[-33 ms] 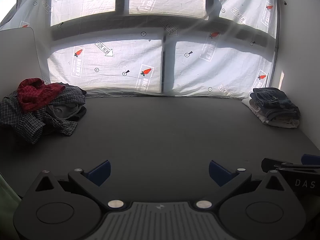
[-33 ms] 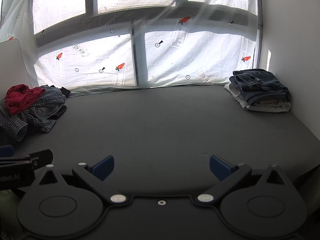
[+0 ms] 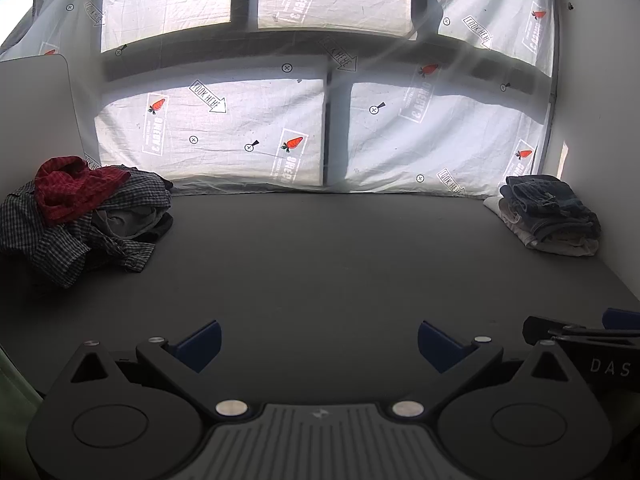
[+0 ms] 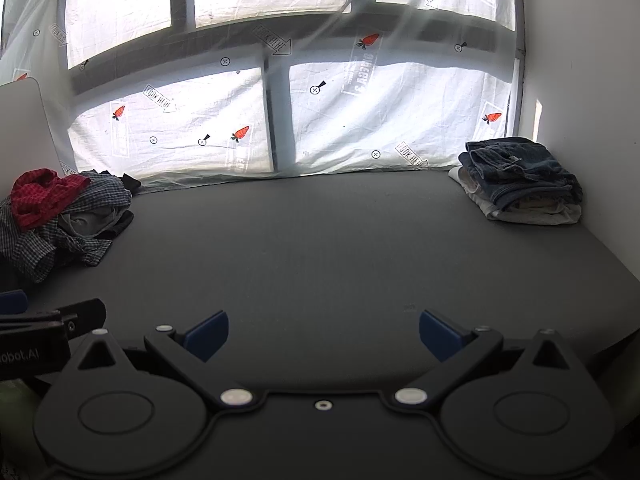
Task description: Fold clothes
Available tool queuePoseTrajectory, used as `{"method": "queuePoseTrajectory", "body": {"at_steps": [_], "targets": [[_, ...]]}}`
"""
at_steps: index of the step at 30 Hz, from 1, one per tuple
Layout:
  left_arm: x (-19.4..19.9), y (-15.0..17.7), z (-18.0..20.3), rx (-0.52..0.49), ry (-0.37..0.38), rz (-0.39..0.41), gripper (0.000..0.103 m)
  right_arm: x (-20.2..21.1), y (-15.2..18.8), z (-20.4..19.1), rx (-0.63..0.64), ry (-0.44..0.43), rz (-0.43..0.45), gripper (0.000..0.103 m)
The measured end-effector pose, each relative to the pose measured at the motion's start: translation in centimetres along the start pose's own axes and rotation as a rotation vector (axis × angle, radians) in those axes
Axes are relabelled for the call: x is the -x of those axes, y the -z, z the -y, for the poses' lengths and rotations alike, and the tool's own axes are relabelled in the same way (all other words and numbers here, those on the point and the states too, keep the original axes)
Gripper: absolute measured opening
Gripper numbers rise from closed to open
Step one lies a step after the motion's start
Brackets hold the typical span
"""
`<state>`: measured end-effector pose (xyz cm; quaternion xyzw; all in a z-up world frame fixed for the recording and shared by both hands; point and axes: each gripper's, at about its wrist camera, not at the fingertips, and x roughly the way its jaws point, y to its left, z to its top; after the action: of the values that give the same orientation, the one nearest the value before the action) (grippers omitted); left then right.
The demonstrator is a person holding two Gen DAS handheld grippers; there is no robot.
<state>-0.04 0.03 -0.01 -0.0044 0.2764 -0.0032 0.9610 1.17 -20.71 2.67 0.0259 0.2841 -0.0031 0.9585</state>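
Observation:
A crumpled heap of clothes [image 3: 100, 236] lies at the table's far left: a red checked garment [image 3: 72, 190] on top of a dark plaid shirt and grey pieces. The right wrist view shows the same heap [image 4: 68, 220]. A folded stack [image 3: 548, 212] with dark denim on top of pale cloth sits at the far right, by the wall [image 4: 520, 184]. My left gripper [image 3: 319, 340] hangs open over the near part of the dark grey table [image 3: 320, 260], nothing between its blue pads. My right gripper [image 4: 323, 334] is open too, just to its right, and holds nothing.
A white printed sheet [image 3: 240, 136] covers the window behind the table. A white wall [image 4: 580, 80] closes the right side and a pale panel [image 3: 32, 120] stands behind the heap. The table's right edge curves near the folded stack.

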Motion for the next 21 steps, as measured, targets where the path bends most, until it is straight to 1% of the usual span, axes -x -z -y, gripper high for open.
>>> {"method": "queuePoseTrajectory", "body": {"at_steps": [21], "targets": [[0.1, 0.0, 1.0, -0.015, -0.003, 0.002, 0.103, 0.0, 0.2, 0.1, -0.011, 0.005, 0.006, 0.103]]}}
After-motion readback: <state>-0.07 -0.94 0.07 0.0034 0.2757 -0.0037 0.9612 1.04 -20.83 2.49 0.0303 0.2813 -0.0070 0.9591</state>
